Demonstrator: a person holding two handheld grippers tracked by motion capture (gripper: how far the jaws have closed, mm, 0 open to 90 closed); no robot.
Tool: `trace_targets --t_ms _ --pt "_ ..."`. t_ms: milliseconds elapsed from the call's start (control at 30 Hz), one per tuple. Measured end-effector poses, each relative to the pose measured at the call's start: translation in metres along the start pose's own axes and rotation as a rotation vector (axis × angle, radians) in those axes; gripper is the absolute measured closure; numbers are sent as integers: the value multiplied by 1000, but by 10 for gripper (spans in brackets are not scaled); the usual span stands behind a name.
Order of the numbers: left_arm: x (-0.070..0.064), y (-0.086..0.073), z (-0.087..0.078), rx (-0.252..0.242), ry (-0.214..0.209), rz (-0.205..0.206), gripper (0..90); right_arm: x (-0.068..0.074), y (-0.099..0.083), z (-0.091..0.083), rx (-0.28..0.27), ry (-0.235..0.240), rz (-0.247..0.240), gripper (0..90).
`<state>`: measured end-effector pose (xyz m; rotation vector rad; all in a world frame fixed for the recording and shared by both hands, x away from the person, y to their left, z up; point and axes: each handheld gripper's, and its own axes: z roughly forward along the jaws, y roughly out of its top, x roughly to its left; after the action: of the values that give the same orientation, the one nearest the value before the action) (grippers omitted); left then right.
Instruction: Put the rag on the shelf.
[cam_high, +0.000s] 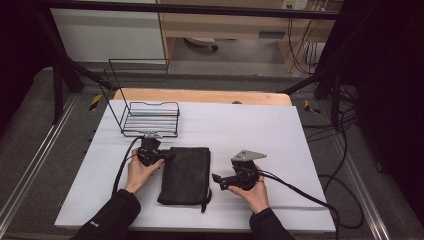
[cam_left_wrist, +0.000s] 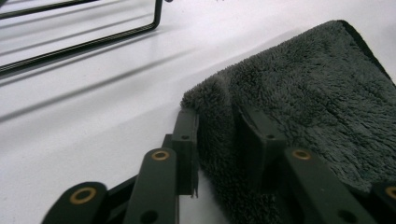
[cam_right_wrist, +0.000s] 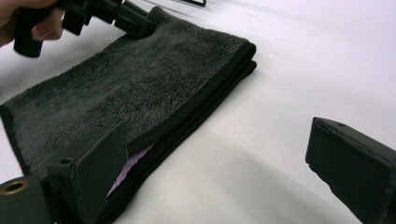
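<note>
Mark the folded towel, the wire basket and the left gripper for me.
folded towel (cam_high: 186, 172): high view, middle of its top face.
wire basket (cam_high: 150, 121): high view, on its wire floor.
left gripper (cam_left_wrist: 215, 140): left gripper view, midway between its fingers, which pinch the towel's corner.

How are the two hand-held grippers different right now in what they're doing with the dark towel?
The left gripper has its fingers pinched on a far corner of the towel; the right gripper is open, with its fingers spread at the towel's near right edge. The left points right across the table, the right points left. Both are black and sit low over the white table.
</note>
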<state>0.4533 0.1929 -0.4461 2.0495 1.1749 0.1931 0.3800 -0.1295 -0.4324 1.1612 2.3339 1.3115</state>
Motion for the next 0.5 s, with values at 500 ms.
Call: trace_targets --t_ms 500 --pt "-5 -5 1 -26 27 36 730 -5 41 56 -5 -50 75 157"
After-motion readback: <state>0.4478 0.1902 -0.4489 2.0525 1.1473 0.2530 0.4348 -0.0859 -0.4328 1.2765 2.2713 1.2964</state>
